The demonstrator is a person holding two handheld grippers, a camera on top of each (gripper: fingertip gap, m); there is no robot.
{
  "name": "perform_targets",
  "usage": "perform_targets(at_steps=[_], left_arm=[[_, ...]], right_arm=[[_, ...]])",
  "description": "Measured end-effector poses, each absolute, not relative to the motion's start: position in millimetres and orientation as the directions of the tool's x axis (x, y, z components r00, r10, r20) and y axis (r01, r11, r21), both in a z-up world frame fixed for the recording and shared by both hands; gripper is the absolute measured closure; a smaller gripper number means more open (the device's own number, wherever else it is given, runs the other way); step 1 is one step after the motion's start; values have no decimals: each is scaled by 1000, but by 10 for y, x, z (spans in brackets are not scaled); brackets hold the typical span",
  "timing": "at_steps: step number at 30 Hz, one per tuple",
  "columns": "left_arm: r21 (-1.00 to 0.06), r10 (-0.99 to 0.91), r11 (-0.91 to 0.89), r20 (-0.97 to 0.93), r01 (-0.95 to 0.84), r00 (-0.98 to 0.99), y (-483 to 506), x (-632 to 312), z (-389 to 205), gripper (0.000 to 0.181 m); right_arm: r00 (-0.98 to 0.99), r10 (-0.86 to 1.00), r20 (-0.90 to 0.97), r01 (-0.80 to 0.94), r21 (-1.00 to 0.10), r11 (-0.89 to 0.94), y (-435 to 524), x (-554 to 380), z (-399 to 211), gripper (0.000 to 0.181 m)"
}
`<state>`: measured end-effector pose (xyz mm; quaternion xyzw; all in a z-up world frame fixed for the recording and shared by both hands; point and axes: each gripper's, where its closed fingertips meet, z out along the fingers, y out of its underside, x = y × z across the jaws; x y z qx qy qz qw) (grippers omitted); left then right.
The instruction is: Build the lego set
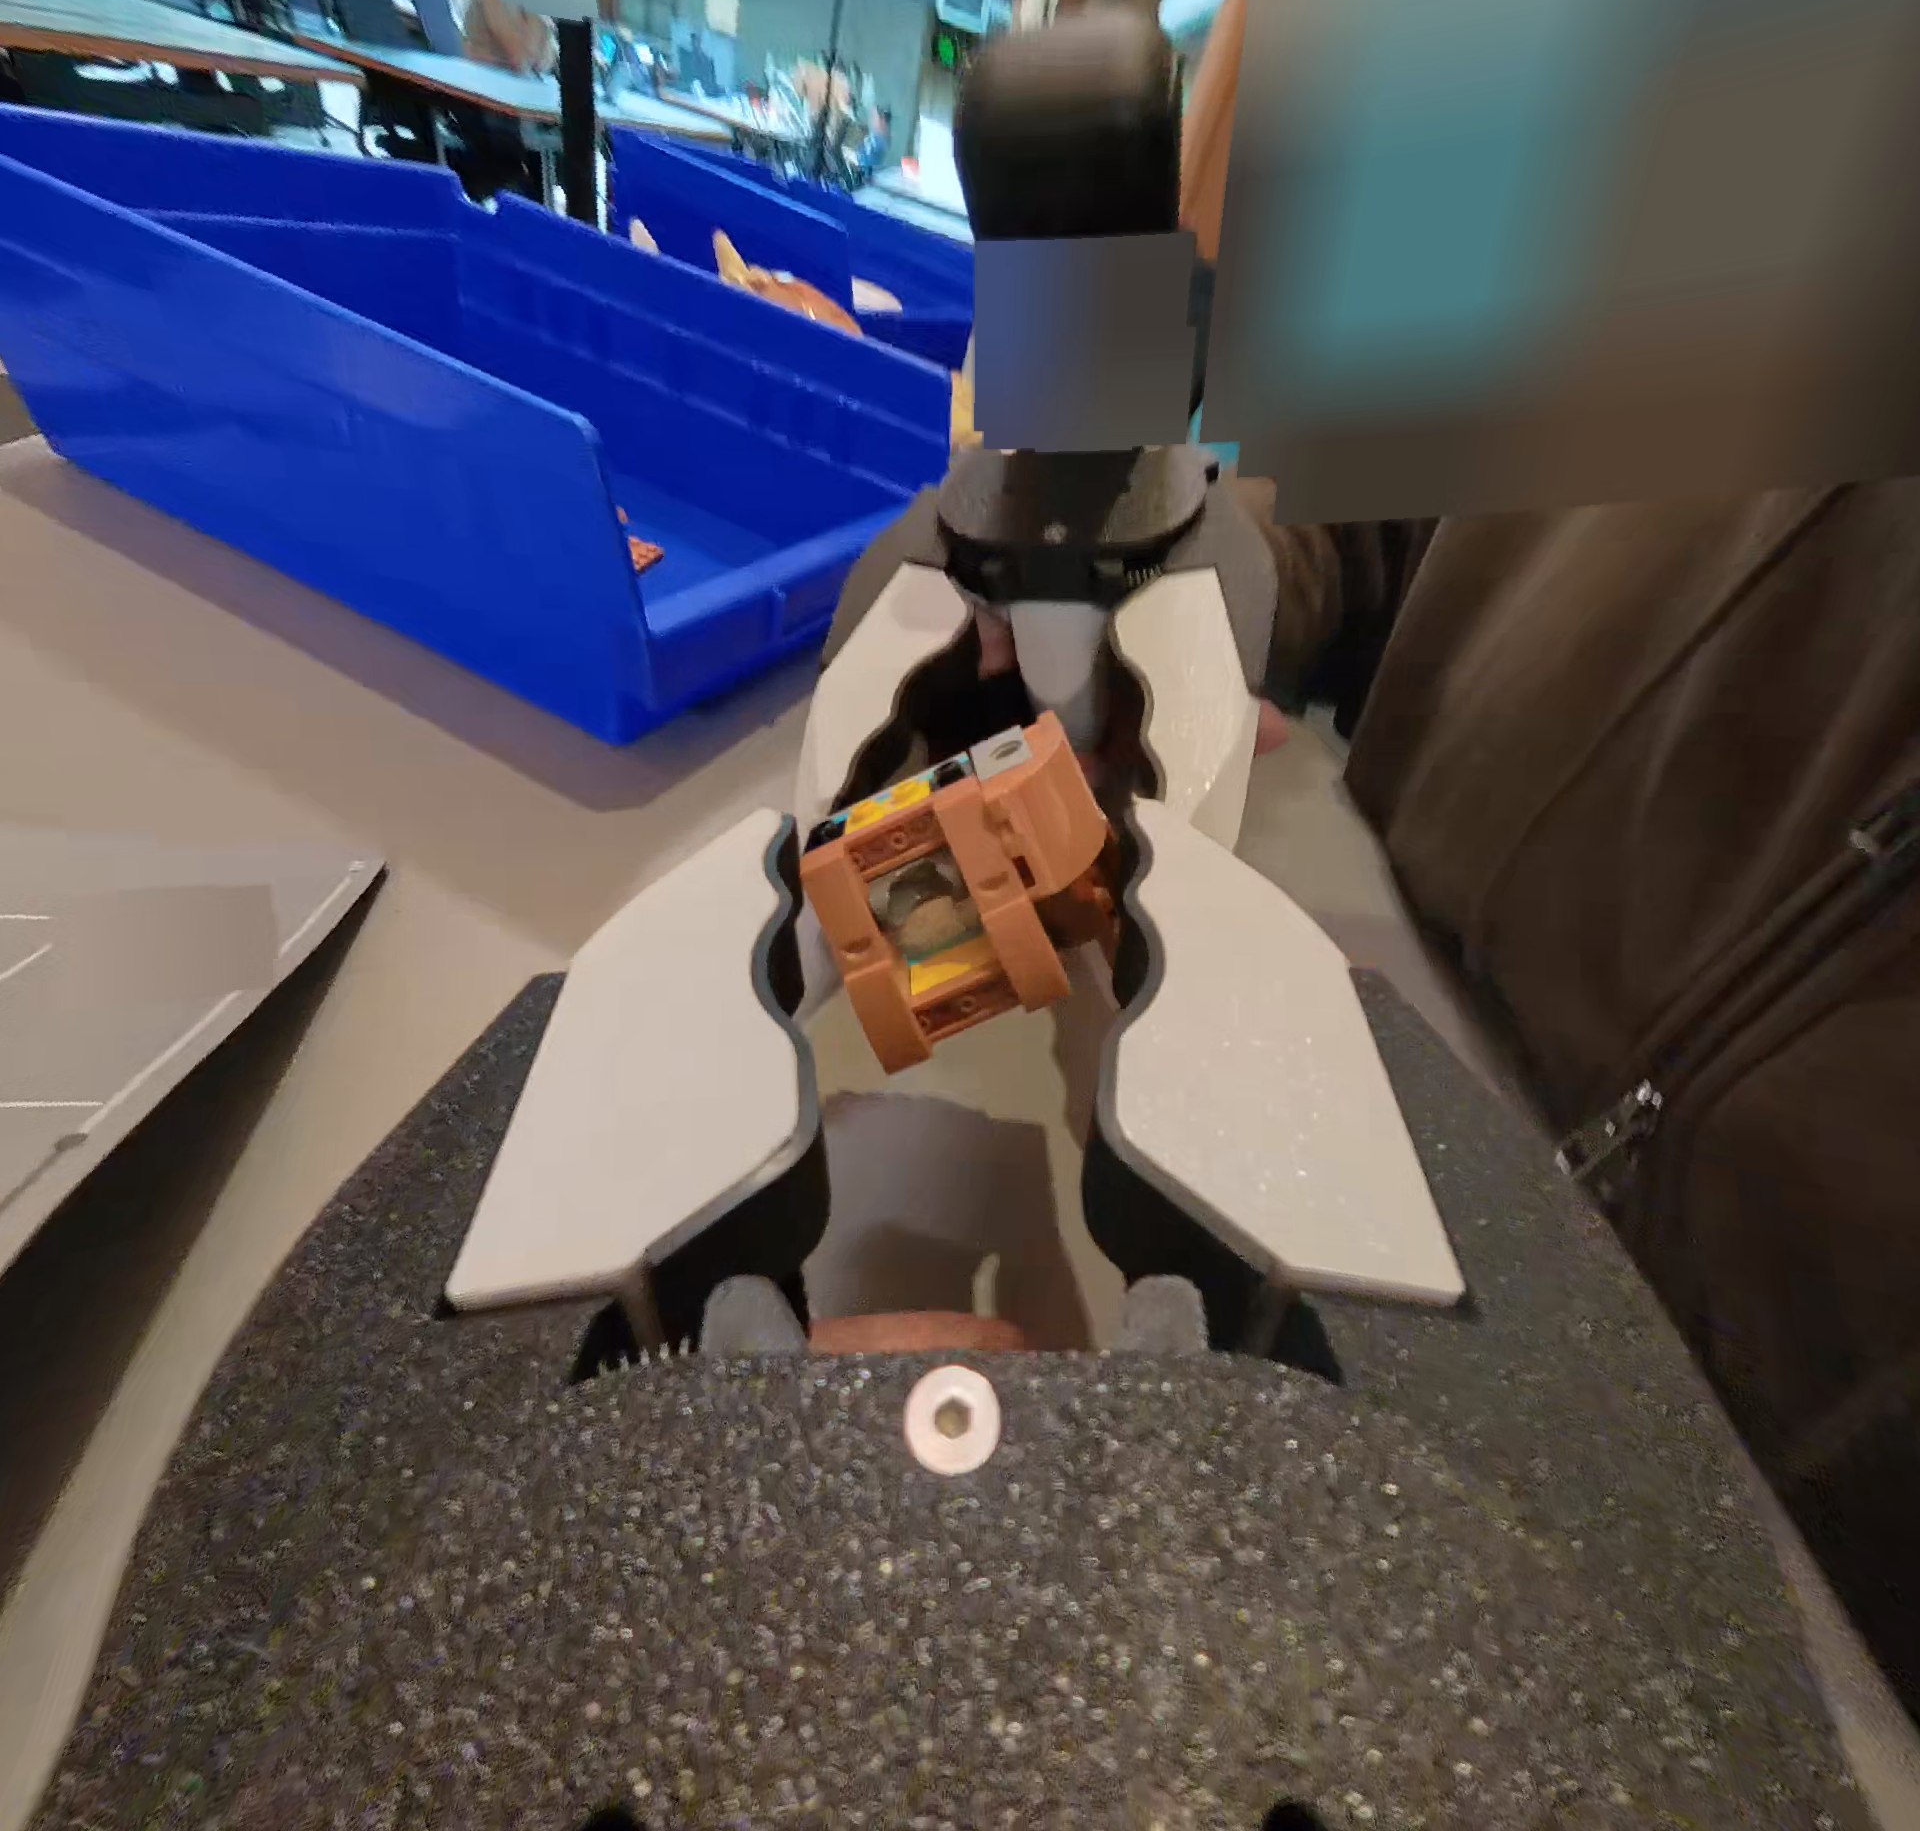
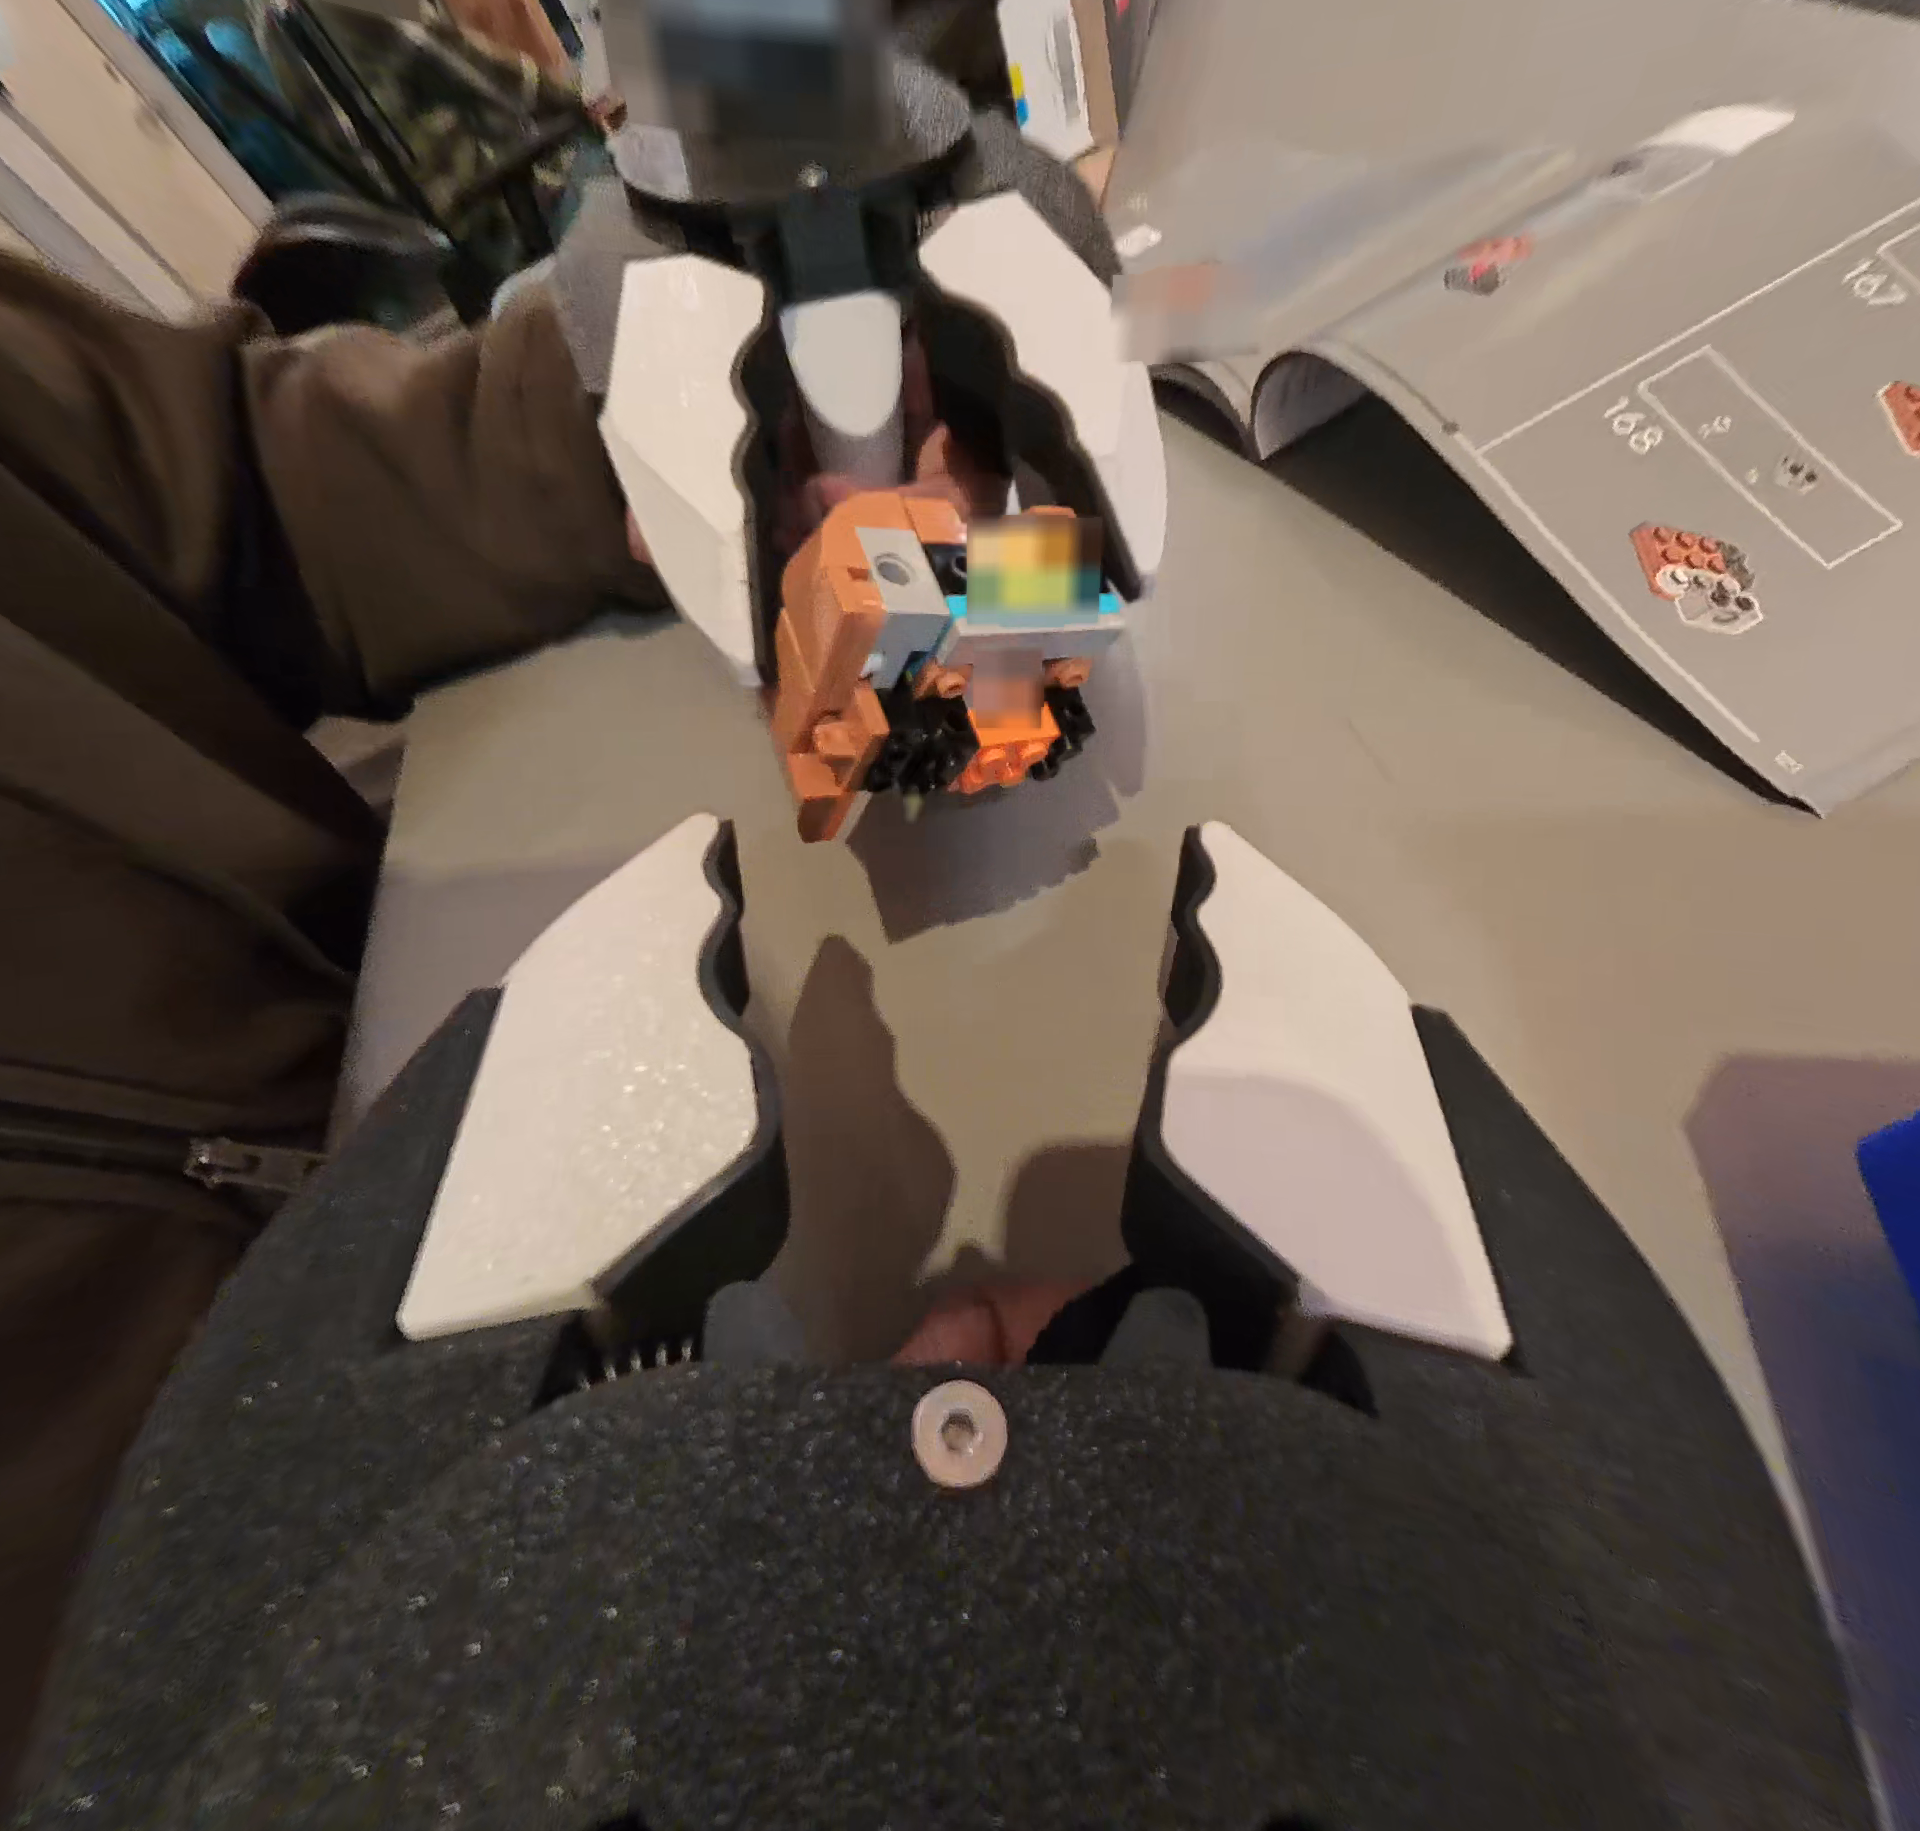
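A small lego assembly (image 1: 951,898) of light-brown, orange, black and grey bricks sits tilted between the fingertips of my left gripper (image 1: 958,825), which is shut on it just above the grey table (image 1: 312,701). In the right wrist view the same assembly (image 2: 831,659) hangs in the left gripper (image 2: 935,628), which points toward the camera. My right gripper (image 2: 954,836) is open and empty, its fingertips just short of the assembly and facing it. In the left wrist view it faces me just behind the assembly, its white fingers (image 1: 1195,680) spread.
Long blue bins (image 1: 312,379) stand at the left on the table, one holding brown pieces (image 1: 800,295). An open grey instruction booklet (image 2: 1558,410) lies at the right of the right wrist view. A person's brown jacket (image 2: 260,493) is close by. My left and right fingertips are right by each other.
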<state>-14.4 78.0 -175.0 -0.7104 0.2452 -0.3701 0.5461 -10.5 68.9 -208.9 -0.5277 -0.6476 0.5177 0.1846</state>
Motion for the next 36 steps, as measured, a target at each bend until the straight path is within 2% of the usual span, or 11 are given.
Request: perform_targets(at_steps=[2, 7, 12, 16, 27, 36], left_arm=[[-947, -728, -314, 288, 70, 623, 795, -134, -1779, 123], [-915, -684, -403, 286, -21, 671, 846, -83, -1973, 123], [-817, -575, -577, 431, 29, 696, 894, -96, -2152, 124], [-725, -496, -683, 554, 94, 668, 872, -160, -2237, 124], [-667, -471, -717, 678, 203, 565, 832, -387, -2102, 122], [-657, -478, -750, 615, 73, 627, 808, -446, -2186, 122]], right_arm=[[-372, 873, -314, 491, -865, -102, 659, -114, -2090, 102], [-349, 884, -310, 539, -838, -81, 632, -125, -2176, 110], [-281, 824, -492, 637, -738, -224, 606, -138, -2261, 119], [-247, 784, -569, 656, -694, -297, 660, -159, -2265, 135], [-242, 750, -615, 676, -662, -324, 683, -195, -2263, 144], [-255, 757, -601, 680, -669, -301, 663, -234, -2258, 144]])
